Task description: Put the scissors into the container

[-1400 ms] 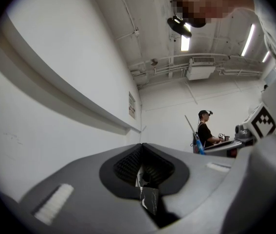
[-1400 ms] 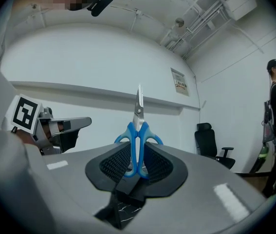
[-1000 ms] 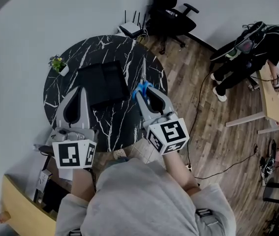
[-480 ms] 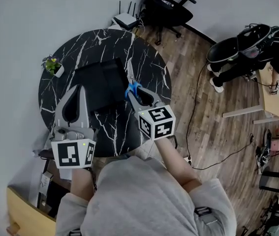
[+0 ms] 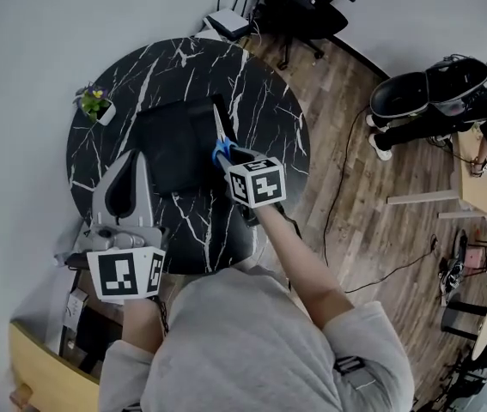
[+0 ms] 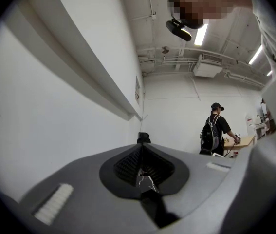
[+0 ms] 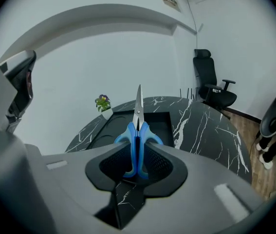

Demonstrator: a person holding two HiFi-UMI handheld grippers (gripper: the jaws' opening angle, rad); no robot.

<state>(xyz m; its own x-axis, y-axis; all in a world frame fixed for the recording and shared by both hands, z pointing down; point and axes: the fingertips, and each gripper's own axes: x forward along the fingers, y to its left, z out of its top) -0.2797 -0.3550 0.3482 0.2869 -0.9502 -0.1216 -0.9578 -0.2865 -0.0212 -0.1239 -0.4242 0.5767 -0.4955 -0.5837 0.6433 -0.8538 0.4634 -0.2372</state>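
Observation:
The blue-handled scissors (image 7: 138, 133) are clamped by the handles in my right gripper (image 7: 138, 152), blades (image 7: 138, 104) pointing up and away. In the head view the right gripper (image 5: 228, 154) holds the scissors (image 5: 220, 142) over the right edge of the black container (image 5: 174, 140), a shallow tray on the round black marble table (image 5: 260, 110). In the right gripper view the container (image 7: 159, 126) lies just beyond the scissors. My left gripper (image 5: 133, 174) hovers shut over the table's near left part, holding nothing; its own view faces a white wall, jaws closed together (image 6: 141, 165).
A small potted plant (image 5: 94, 103) stands at the table's left edge. A black office chair (image 5: 303, 7) and a router (image 5: 228, 24) sit beyond the table. A person (image 5: 449, 93) stands at a wooden desk (image 5: 475, 174) on the right. Cables trail over the wood floor.
My right gripper has carried the scissors left and forward, from the table's right side to over the container's right edge. The left gripper has hardly moved.

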